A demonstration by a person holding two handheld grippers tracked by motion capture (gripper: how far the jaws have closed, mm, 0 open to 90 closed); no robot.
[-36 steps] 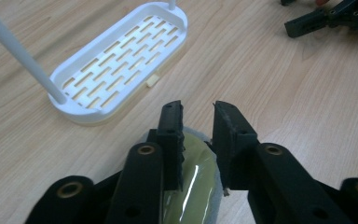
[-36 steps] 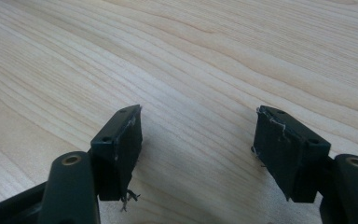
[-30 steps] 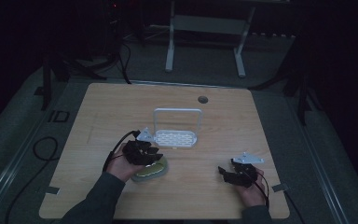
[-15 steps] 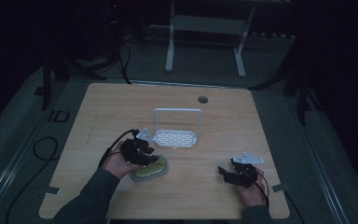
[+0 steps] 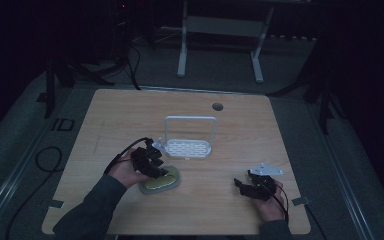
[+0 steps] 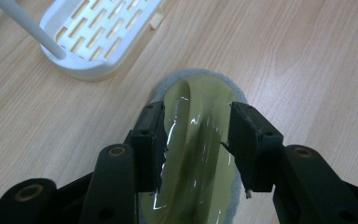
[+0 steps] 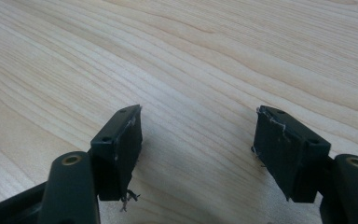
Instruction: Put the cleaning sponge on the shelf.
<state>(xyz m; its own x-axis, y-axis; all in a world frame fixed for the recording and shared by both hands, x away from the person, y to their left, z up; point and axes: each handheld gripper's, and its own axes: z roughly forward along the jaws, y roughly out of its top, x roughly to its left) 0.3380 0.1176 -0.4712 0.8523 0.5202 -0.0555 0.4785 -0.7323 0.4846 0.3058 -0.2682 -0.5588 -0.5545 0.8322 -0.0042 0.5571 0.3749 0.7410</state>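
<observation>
A yellow-green scrubber (image 5: 162,182) on a grey pad lies flat on the wooden table, left of centre near the front. My left gripper (image 5: 154,167) comes down over it from the left. In the left gripper view its two black pads (image 6: 150,140) press on both sides of the glossy scrubber (image 6: 198,135), whose raised middle ridge runs between them. My right gripper (image 5: 244,186) rests low at the front right, with its jaws wide apart. In the right gripper view the right gripper (image 7: 198,135) holds nothing, and bare wood shows between the jaws.
A white slotted rack (image 5: 189,148) with a tall hoop handle stands just behind the scrubber, and in the left gripper view the rack (image 6: 93,42) is close ahead. A round cable hole (image 5: 217,107) sits near the table's far edge. Dark floor and a metal stand lie beyond.
My left hand has shifted slightly to the left over the scrubber. The right gripper has stayed where it was.
</observation>
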